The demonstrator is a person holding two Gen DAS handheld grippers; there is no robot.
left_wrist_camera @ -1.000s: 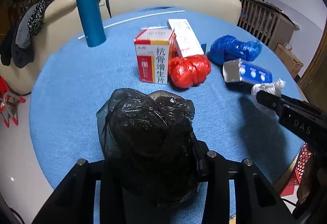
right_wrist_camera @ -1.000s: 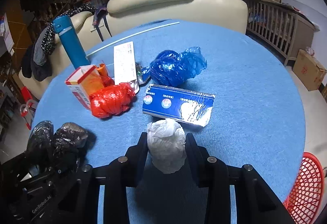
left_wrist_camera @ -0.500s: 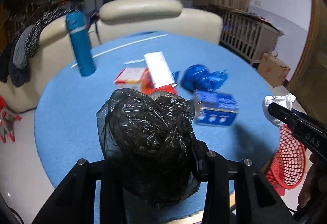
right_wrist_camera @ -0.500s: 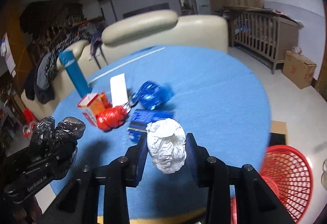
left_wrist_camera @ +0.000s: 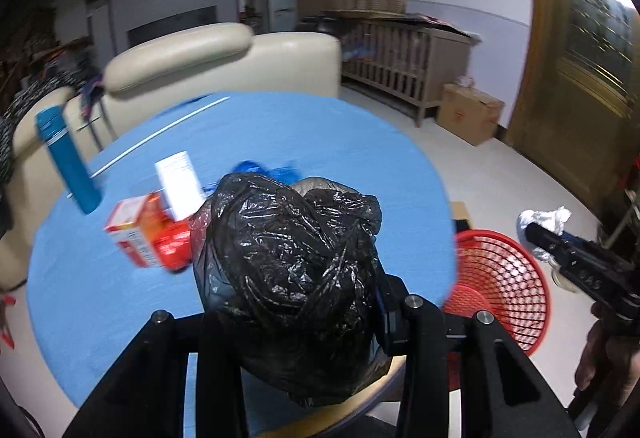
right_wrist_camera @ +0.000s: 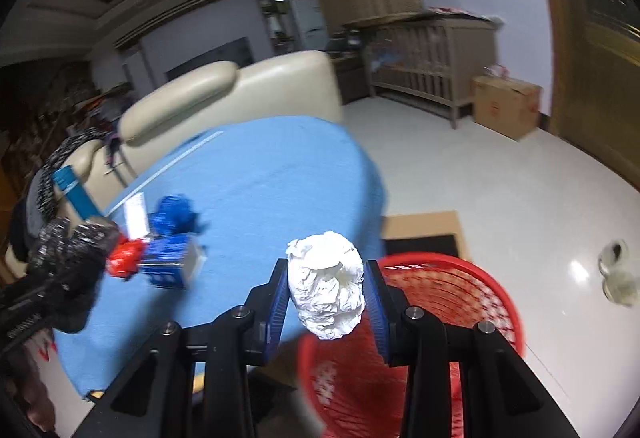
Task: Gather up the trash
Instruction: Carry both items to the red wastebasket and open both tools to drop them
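My left gripper [left_wrist_camera: 290,302] is shut on a crumpled black plastic bag [left_wrist_camera: 288,270], held above the near edge of the round blue table [left_wrist_camera: 280,134]. My right gripper [right_wrist_camera: 326,294] is shut on a white crumpled paper wad [right_wrist_camera: 326,284], hanging over the rim of the red mesh basket [right_wrist_camera: 452,302] on the floor. In the left wrist view the right gripper [left_wrist_camera: 540,234] with its white wad [left_wrist_camera: 542,218] shows beyond the basket [left_wrist_camera: 504,278]. On the table remain a red-and-white box [left_wrist_camera: 138,228], a red bag [right_wrist_camera: 124,260], a blue bag [right_wrist_camera: 174,214] and a blue box [right_wrist_camera: 170,266].
A teal bottle [left_wrist_camera: 68,162] and a white stick [left_wrist_camera: 160,132] stand on the table's far side. A cream sofa [left_wrist_camera: 208,58] lies behind it. A wooden crib [left_wrist_camera: 404,58] and a cardboard box [left_wrist_camera: 470,112] sit by the far wall. A flat cardboard sheet [right_wrist_camera: 420,228] lies beside the basket.
Both grippers have swung right and lifted off the table with their loads. The white wad now hangs over the red basket; the black bag is near the table's right edge.
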